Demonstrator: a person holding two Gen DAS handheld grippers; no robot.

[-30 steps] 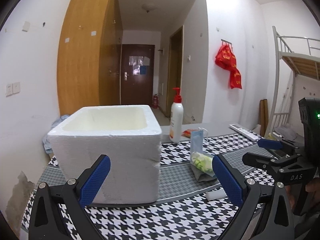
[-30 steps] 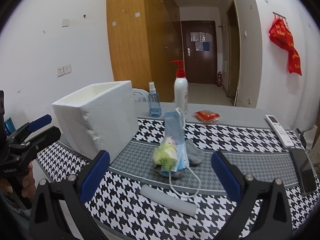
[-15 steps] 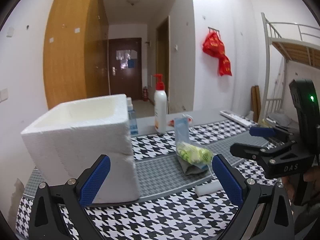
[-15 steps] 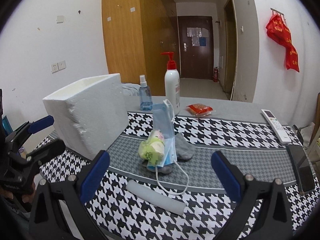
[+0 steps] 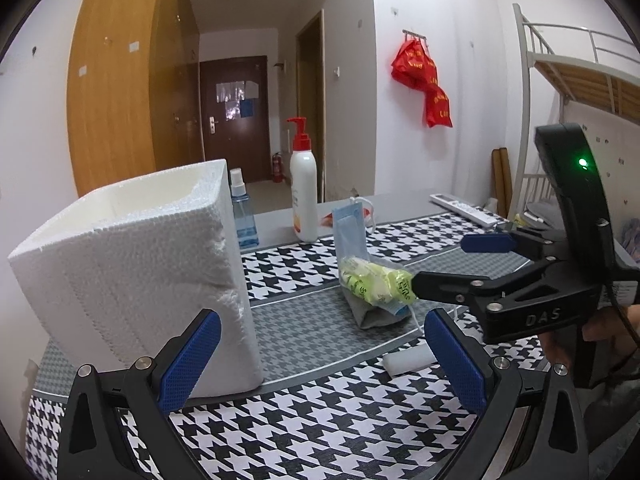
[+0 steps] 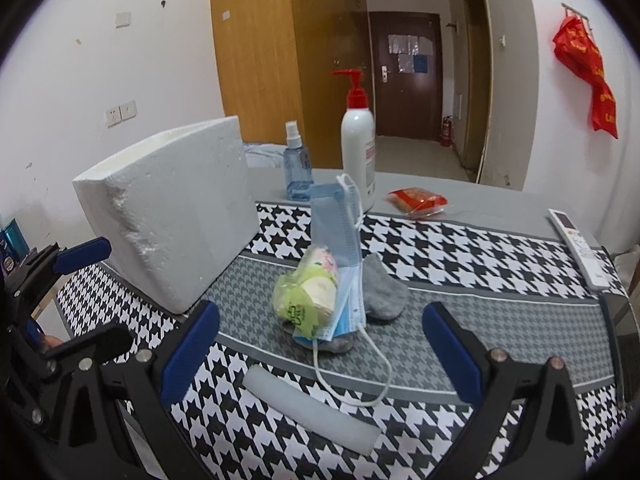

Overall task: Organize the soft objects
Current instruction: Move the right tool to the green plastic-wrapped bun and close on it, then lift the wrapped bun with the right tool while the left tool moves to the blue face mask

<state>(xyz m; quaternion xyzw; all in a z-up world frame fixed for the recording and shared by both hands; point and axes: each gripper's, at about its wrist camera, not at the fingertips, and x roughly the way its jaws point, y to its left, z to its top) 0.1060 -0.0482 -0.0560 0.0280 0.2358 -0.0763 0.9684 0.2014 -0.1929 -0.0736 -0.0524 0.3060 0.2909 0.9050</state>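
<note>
A white, grainy polystyrene foam box [image 5: 132, 280], open at the top and chipped along one vertical edge, fills the left half of the left wrist view and stands on a black-and-white houndstooth tablecloth [image 5: 320, 420] with a finer grey woven band across the middle. On that grey band, at the centre of the right wrist view, lies the small heap of soft things: a crinkled yellow-green plastic packet [image 6: 306, 296] leaning against a pleated pale-blue face mask [image 6: 338, 240] that stands nearly upright, its white elastic loop trailing forward, with a limp grey knitted sock [image 6: 384, 292] under and behind them. A smooth white foam cylinder [image 6: 312, 410] lies just in front of the heap on the checked cloth. The left gripper [image 5: 320, 356] is spread wide, its blue dimpled pads empty, near the box's front corner. The right gripper [image 6: 320, 356] is likewise spread wide and empty, framing the heap from the lower part of its view without touching it. Behind stand a white pump bottle with a red nozzle [image 6: 358, 152] and a clear blue spray bottle [image 6: 298, 168].
</note>
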